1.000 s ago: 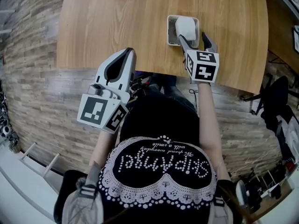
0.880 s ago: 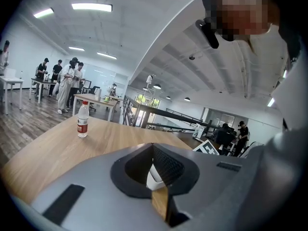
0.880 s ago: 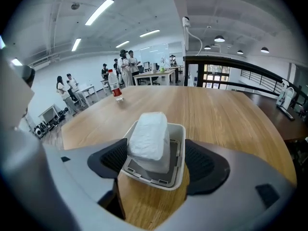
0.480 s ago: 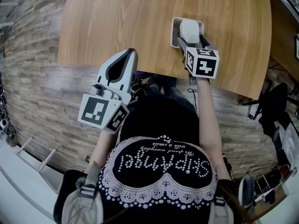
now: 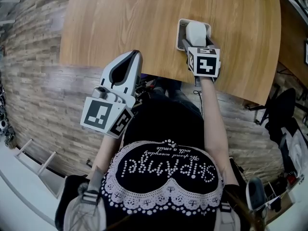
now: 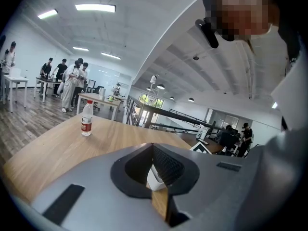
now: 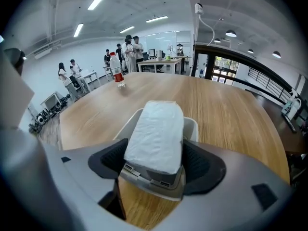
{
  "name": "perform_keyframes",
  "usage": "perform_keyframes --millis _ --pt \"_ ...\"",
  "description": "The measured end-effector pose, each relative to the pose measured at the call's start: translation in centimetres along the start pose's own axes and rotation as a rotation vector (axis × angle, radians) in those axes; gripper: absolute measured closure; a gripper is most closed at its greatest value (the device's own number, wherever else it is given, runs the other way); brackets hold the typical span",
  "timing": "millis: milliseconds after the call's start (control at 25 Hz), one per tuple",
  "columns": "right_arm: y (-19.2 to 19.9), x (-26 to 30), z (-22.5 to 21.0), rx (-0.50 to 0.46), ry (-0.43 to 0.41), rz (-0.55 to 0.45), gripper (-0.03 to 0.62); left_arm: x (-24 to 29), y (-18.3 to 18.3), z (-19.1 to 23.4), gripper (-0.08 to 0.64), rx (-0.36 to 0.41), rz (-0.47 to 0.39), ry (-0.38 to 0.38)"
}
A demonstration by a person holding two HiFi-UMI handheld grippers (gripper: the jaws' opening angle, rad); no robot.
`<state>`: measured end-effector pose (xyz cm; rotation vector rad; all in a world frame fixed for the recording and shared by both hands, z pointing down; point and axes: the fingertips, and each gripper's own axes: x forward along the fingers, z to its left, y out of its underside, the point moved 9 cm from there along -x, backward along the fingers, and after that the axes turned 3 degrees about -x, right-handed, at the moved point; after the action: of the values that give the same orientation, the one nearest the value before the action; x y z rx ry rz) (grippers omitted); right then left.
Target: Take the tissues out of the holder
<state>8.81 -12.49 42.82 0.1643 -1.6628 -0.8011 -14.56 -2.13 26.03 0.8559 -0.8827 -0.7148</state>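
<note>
A white tissue pack [image 5: 195, 32] stands in a pale holder [image 5: 180, 31] on the wooden table [image 5: 120, 23]. My right gripper [image 5: 197, 43] reaches over the holder's near side, its jaws pressed against the two sides of the pack. In the right gripper view the tissue pack [image 7: 156, 134] fills the space between the dark pads [image 7: 111, 161], with the holder [image 7: 193, 124] behind and beneath it. My left gripper [image 5: 134, 55] hangs over the table's near edge, shut and empty; in its own view the left gripper [image 6: 152, 149] shows its tips meeting, and a corner of the holder [image 6: 155, 181] peeks through the hollow.
A water bottle [image 6: 86, 119] stands far across the table, also visible as the bottle [image 7: 117, 70] in the right gripper view. The table's near edge [image 5: 159, 73] runs just in front of the person's body. Other tables and several people stand in the background.
My right gripper has moved forward over the holder and its jaws have narrowed from wide open onto the tissue pack. The left gripper has stayed still.
</note>
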Motion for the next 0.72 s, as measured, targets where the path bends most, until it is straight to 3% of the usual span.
perform_keyframes --millis 200,720 --pt "0.0 -0.1 -0.1 -0.006 -0.022 -0.017 0.298 -0.1 0.1 -0.1 0.554 -0.003 -0.001 -0.004" --pt "-0.4 -1.5 -0.5 0.040 -0.027 -0.080 0.308 -0.3 -0.1 0.1 0.554 -0.001 -0.007 -0.006"
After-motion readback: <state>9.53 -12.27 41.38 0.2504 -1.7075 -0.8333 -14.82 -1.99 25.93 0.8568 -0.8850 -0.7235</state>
